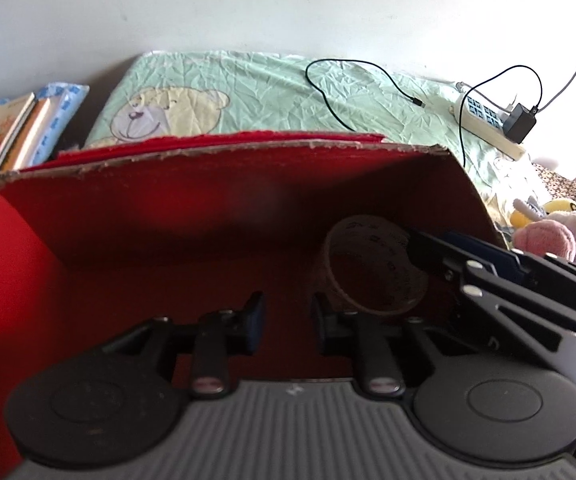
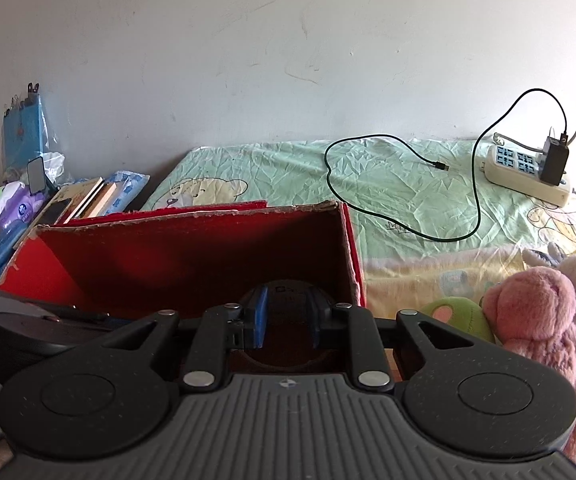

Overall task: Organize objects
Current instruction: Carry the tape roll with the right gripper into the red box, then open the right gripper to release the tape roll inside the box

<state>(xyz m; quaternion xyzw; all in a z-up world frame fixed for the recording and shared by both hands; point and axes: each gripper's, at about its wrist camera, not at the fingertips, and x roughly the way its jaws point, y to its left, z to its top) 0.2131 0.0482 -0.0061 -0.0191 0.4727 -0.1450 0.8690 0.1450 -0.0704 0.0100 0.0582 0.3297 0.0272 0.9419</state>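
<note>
Right gripper (image 2: 288, 316) straddles a light, stiff tape roll (image 1: 372, 264) in the box (image 1: 87, 216), jaws apart; left gripper (image 1: 288, 320) gapes empty.

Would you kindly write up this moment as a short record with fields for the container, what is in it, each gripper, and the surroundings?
container: red box, open at the top, on the bed
contents: roll of tape at the box's right side
right gripper: reaches into the box, fingers either side of the roll; grip cannot be told
left gripper: inside the box, open, holding nothing
surroundings: green bedsheet, black cable, power strip, pink plush toy, books
</note>
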